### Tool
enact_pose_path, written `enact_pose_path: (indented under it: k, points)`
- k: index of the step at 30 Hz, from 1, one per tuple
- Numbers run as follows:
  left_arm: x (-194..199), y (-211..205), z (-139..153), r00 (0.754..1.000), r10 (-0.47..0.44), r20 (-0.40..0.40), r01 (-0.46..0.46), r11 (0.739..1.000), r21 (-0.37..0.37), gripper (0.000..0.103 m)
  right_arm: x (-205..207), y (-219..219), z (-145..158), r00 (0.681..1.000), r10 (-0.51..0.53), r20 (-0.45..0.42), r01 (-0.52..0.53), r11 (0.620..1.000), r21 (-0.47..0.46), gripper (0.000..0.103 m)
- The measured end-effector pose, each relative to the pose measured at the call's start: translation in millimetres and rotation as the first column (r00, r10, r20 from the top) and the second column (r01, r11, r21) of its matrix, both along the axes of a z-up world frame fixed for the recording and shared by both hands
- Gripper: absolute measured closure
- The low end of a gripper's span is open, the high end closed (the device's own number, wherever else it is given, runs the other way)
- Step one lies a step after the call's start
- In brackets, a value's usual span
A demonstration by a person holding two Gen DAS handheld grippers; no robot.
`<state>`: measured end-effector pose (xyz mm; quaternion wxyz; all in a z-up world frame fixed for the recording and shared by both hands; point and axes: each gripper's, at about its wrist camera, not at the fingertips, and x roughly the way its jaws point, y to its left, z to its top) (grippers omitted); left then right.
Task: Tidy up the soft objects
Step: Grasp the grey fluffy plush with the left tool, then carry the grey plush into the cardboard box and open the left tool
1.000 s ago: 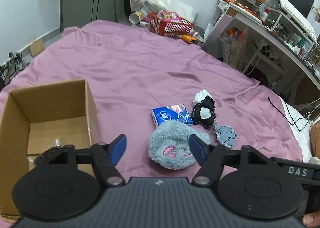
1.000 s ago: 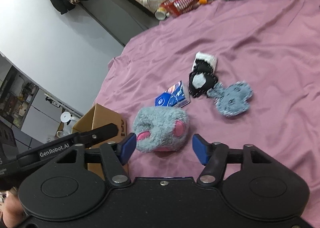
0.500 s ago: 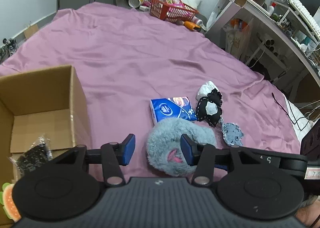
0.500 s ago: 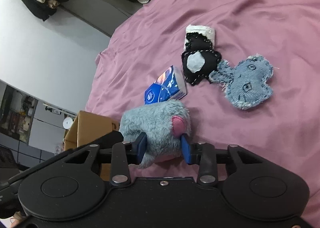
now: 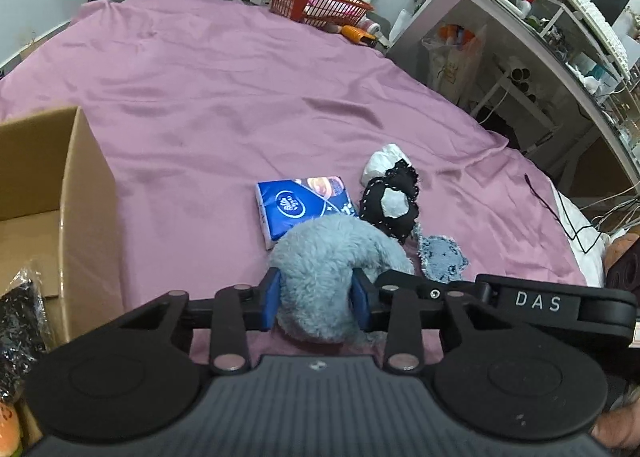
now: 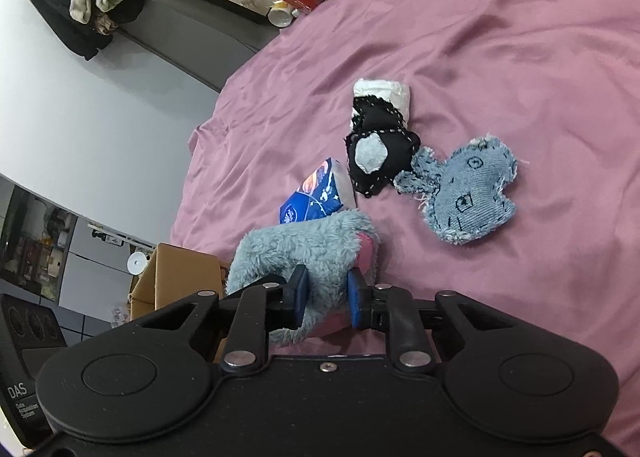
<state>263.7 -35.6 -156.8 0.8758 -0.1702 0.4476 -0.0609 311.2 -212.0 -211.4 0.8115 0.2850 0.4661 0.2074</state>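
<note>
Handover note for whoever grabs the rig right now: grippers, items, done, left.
Left gripper: shut on the fluffy blue plush toy.
Right gripper: shut on the same plush from the other side.
Plush sits low over the purple bedsheet; whether it is lifted clear is unclear.
Cardboard box is to the left, open, with a black packet inside.
On the sheet: blue tissue pack, black stitched plush, denim plush, white roll.
Done: plush gripped. Left: probably box it, then the other four.
</note>
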Motion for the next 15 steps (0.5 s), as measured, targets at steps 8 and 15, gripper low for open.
enact_pose_path:
  k: [8,15]
  points:
    - [-13,3,20,0.998,-0.011,0.054,0.011,1.000,-0.003,0.070,-9,5,22,0.998,0.012,0.067,-0.011,1.000,-0.012,0.082]
    - [-26,9,39,0.994,-0.010,0.105,0.012,1.000,-0.016,0.070,-19,13,45,0.992,0.020,0.122,-0.017,0.999,-0.031,0.082]
